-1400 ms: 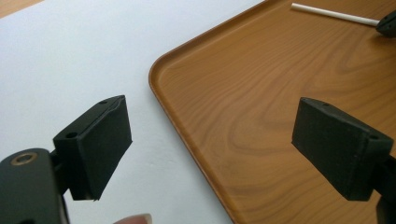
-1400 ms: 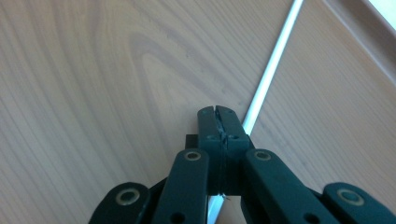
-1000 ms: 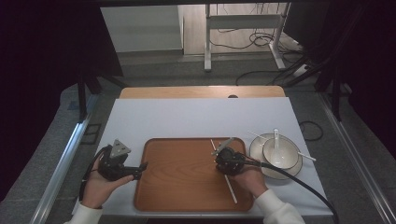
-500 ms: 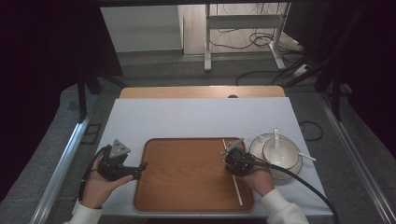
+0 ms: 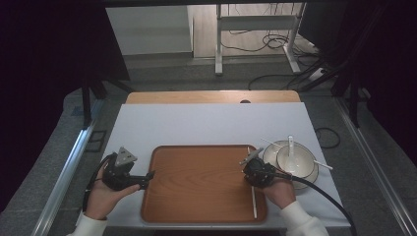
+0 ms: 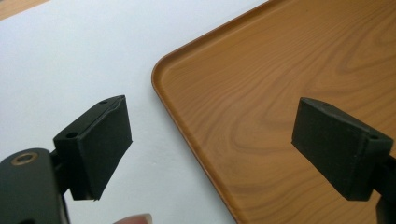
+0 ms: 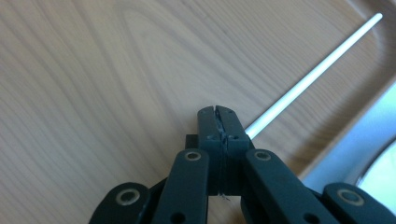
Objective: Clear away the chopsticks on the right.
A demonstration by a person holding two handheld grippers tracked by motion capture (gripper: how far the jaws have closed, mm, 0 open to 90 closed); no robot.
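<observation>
Fingers of the right gripper [image 5: 253,169] are clenched on one white chopstick [image 7: 308,79], which juts out past their tips low over the right side of the single wooden tray [image 5: 196,182]. Fingers of the left gripper [image 6: 224,140] stand released over the tray's left edge on the white bench [image 5: 196,123]. Beside the tray sit one plate [image 5: 311,174] and one bowl [image 5: 295,160] with a spoon.

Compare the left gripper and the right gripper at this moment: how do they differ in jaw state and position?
The left gripper has its jaws wide apart with nothing between them; the right gripper is shut on a white chopstick. The left gripper straddles the near-left rim of the wooden tray, over tray and white table cover; the right gripper is above the tray's right side, beside the bowls. Both are black and hand-held.
</observation>
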